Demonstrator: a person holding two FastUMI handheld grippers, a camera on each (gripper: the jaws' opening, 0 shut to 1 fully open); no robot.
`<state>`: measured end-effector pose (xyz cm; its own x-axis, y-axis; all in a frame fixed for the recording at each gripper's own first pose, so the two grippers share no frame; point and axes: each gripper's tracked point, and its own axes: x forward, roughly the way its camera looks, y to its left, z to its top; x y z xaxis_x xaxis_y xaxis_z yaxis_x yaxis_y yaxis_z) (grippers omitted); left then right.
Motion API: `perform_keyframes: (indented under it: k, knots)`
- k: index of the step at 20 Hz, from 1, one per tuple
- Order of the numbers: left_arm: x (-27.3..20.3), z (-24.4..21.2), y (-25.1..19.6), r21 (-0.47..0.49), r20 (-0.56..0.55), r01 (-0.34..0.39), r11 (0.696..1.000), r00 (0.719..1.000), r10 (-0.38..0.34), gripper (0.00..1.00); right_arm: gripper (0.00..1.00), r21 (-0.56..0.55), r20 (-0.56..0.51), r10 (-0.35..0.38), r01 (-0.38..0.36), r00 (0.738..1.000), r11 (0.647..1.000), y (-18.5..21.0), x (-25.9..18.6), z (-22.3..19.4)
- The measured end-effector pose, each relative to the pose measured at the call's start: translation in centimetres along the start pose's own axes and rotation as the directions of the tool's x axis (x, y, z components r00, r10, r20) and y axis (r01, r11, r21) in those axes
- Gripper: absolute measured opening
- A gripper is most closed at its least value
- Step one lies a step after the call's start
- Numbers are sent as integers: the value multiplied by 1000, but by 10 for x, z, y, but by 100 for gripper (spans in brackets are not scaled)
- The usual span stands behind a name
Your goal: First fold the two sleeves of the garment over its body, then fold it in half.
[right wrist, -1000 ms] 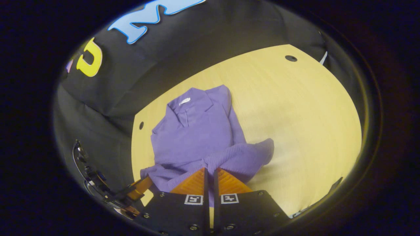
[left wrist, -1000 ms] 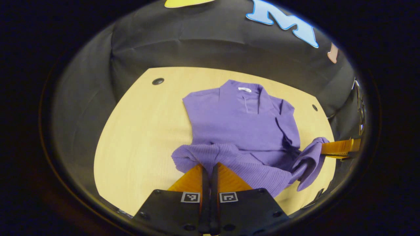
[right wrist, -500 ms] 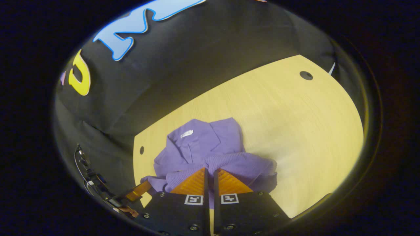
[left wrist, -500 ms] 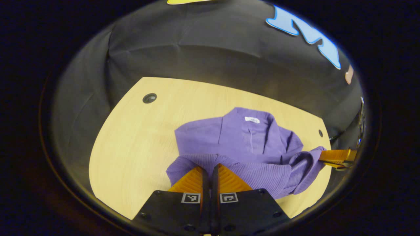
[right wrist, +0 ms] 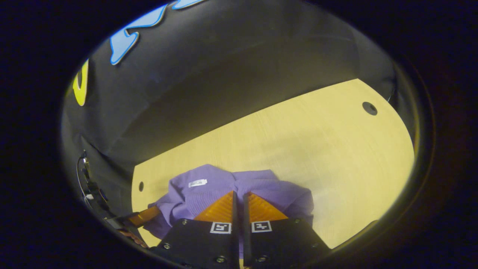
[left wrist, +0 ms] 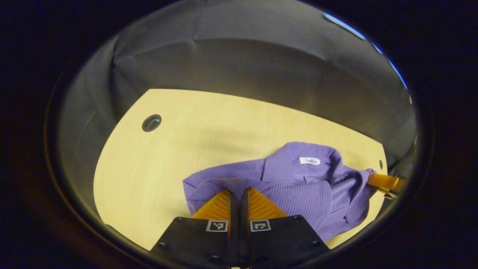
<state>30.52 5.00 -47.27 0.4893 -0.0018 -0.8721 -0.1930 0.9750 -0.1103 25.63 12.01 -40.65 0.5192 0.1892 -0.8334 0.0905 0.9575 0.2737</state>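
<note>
The purple knit garment (left wrist: 298, 186) lies bunched on the wooden table (left wrist: 168, 157), its collar with a white label facing up. My left gripper (left wrist: 238, 190) is shut on the ribbed hem, which is raised and drawn over the body toward the collar. My right gripper (right wrist: 239, 193) is shut on the hem's other corner, above the garment (right wrist: 201, 186). In the left gripper view the right gripper (left wrist: 372, 179) pinches cloth at the far right. In the right gripper view the left gripper (right wrist: 155, 213) holds cloth at the lower left. The sleeves are hidden under the folds.
The table (right wrist: 317, 149) has a round hole (left wrist: 151, 122) at its far left corner, a round hole (right wrist: 369, 108) at the far right, and small holes near the garment. Black cloth walls close the table's far side. Bare wood stretches on both sides of the garment.
Both grippers have carried the hem forward over the body toward the collar. The garment's visible body has shrunk from a full spread to a short bunch beside the label.
</note>
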Motion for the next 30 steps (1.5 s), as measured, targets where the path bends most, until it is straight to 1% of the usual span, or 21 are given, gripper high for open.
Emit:
perform_keyframes:
  k: [5,7,8,10,12,15,17,18,20,22,23,25,26,27,28,29,30]
  knots:
    - [17,0,-2,4,26,-11,1000,1000,11,7,6,-42,-45,-32,30,998,999,-9,26,-22]
    - [20,-1,-3,44,42,-16,999,999,14,7,5,-47,-42,-32,30,999,998,-11,33,-25]
    - [21,-2,-3,75,52,-22,997,998,18,6,6,-45,-40,-31,29,999,999,-11,35,-25]
    - [22,-3,-4,137,74,-42,990,997,32,6,5,-27,-54,-11,10,998,1000,-13,36,-26]
    - [23,-5,-5,173,84,-64,983,995,50,7,5,12,-79,25,-24,997,1000,-13,38,-27]
    - [26,-6,-5,171,92,-72,983,994,57,7,5,44,-83,62,-58,995,997,-14,39,-28]
    - [25,-7,-5,182,85,-66,981,995,52,7,5,12,-55,42,-41,998,999,-14,40,-28]
    - [25,-6,-5,196,78,-62,979,996,48,7,5,-13,-39,21,-21,999,1000,-15,39,-28]
    - [25,-6,-5,194,78,-59,979,996,44,7,5,-51,-4,-21,21,1000,998,-14,39,-28]
    - [24,-7,-5,198,77,-71,978,995,56,7,6,-60,5,-50,51,999,997,-15,38,-31]
    - [23,-8,-5,225,66,-70,972,996,57,7,18,-64,4,-48,48,999,997,-15,37,-31]
    - [19,-7,-6,278,48,-56,959,998,44,12,29,-49,0,-43,43,999,998,-13,33,-30]
    - [18,-6,-7,277,51,-48,960,998,36,12,32,-40,8,-33,33,999,999,-10,28,-26]
    - [13,-4,-7,262,64,-44,964,998,29,21,34,-51,45,-7,9,999,999,-1,24,-19]
    - [5,0,-8,240,91,-39,970,996,18,22,54,-82,90,-7,14,996,997,2,11,-9]
    - [-5,6,-10,222,120,-35,975,993,8,33,75,-116,133,-17,33,991,993,3,1,1]
    - [-15,10,-10,218,142,-36,975,990,5,34,77,-129,163,-11,33,987,991,8,-11,7]
